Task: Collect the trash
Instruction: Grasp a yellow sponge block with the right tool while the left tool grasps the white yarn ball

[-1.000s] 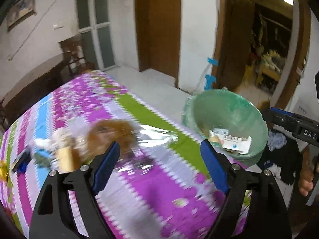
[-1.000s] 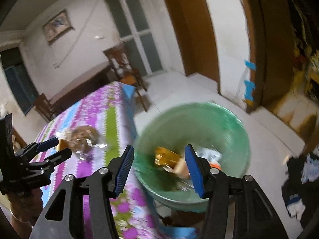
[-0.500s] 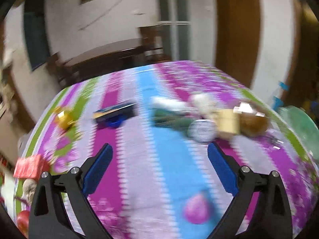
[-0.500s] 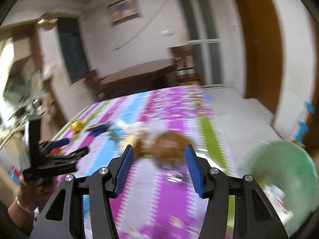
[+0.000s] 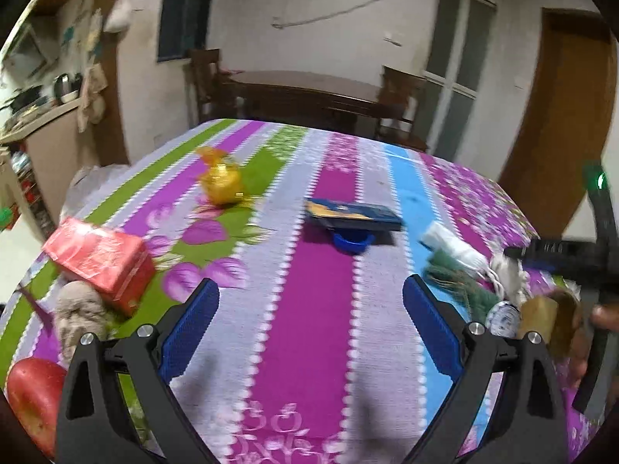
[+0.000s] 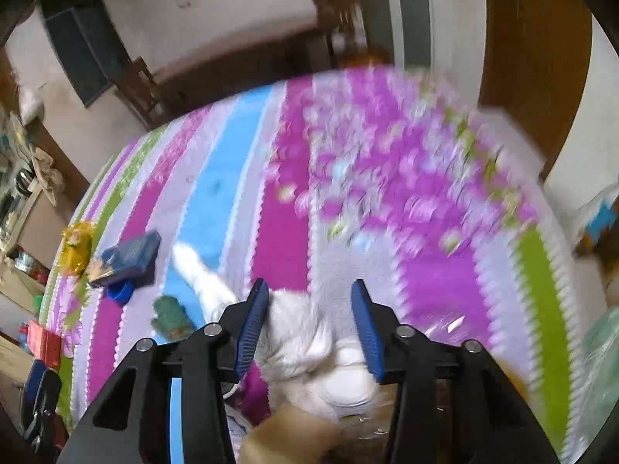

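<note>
Reaching with the right tool (image 6: 309, 286) for the white crumpled wad (image 6: 301, 332) near the right edge of the worktop (image 5: 329, 348); jaws just closing, wad lying between the pads, no firm pinch visible through the blur, so counted as not yet gripping. To do it well: lower until both pads flank the thickest part of the wad, keep clear of the cloth so no fold gets pinched, squeeze fully because soft paper slips, then lift straight before swinging toward what looks like the green bin (image 6: 601, 348) past the right edge. Left tool (image 5: 311, 284) just spread wide, nothing between its pads, hovering over the near middle; best kept away from the right one's path. Counted on the cloth: one white wad, one green scrap (image 6: 170, 315), one blue packet (image 5: 352, 214) resting on one blue cap (image 5: 350, 241), one gold wrapper (image 5: 222, 183), one red box (image 5: 98, 261), one apple (image 5: 33, 398); two tools
</note>
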